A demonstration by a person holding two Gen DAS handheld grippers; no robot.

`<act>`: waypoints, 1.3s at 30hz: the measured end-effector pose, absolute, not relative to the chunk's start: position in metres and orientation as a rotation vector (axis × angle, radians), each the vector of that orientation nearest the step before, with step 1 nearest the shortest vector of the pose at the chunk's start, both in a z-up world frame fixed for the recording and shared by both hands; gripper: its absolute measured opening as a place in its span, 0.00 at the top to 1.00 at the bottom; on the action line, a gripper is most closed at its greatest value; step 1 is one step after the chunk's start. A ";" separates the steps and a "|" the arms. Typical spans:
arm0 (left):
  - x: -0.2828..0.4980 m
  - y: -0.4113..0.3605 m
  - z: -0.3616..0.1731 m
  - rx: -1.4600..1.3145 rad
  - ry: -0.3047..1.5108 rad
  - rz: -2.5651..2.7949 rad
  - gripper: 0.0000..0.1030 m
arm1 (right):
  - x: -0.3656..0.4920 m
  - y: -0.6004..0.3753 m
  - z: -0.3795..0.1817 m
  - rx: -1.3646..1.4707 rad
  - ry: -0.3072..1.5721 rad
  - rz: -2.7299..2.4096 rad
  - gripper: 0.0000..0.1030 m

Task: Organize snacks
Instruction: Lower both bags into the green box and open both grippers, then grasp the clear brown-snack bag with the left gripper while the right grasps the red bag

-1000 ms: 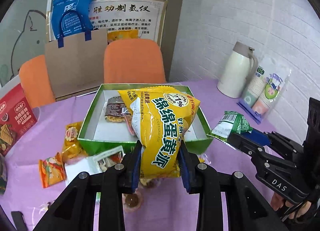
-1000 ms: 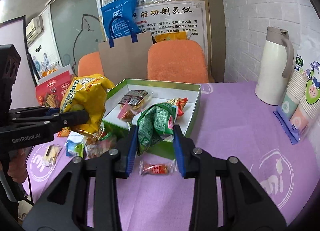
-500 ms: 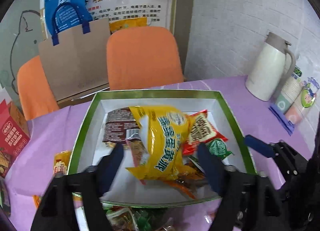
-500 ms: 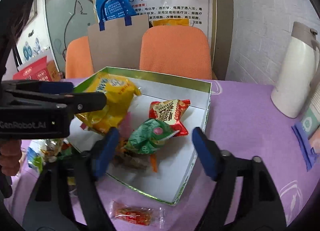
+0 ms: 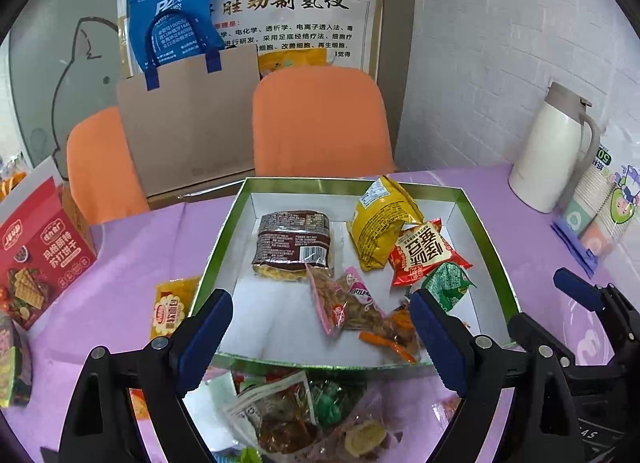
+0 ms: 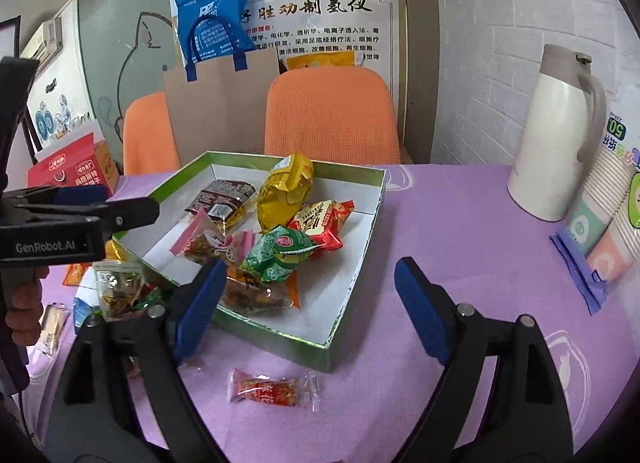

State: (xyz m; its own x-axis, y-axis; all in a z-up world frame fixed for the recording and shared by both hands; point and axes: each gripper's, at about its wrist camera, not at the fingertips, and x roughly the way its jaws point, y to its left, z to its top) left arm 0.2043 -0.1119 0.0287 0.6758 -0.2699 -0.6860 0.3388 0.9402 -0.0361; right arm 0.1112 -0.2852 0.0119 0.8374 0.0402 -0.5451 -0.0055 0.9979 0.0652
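On the purple table [image 6: 460, 223], a shallow green-rimmed cardboard box with a white floor [image 5: 486, 247] held the sorted snacks: a brown noodle packet [image 5: 294, 243], a crumpled yellow cake bag [image 5: 380, 229], a red crinkled packet [image 5: 424, 255], a small green packet [image 6: 280, 253] and a pink-edged clear pouch of nuts [image 5: 346, 305]. The left gripper [image 5: 320, 339] hovered at the box's near rim, its blue-padded jaws spread wide and holding nothing. The right gripper [image 6: 308, 303] hung over the box's near right corner, jaws likewise released and empty. A small red wrapped candy [image 6: 272, 389] lay on the table just outside the box, and several loose packets [image 5: 304, 411] lay heaped below the near rim. A white thermos jug [image 6: 560, 135] stood well apart to the right.
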 end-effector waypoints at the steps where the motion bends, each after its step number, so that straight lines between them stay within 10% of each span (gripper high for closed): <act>1: 0.198 -0.108 0.032 0.092 0.758 -0.340 0.11 | 0.103 -0.284 0.018 0.066 0.565 0.028 0.13; 19: 0.147 -0.121 -0.013 0.232 0.812 -0.460 0.14 | 0.012 -0.286 -0.002 0.165 0.653 0.004 0.11; 25: 0.143 -0.127 -0.048 0.297 0.859 -0.447 0.50 | 0.016 -0.287 -0.015 0.159 0.684 0.001 0.11; 39: 0.059 -0.075 -0.062 0.075 0.861 -0.454 0.49 | 0.073 -0.275 -0.045 0.171 0.759 0.021 0.12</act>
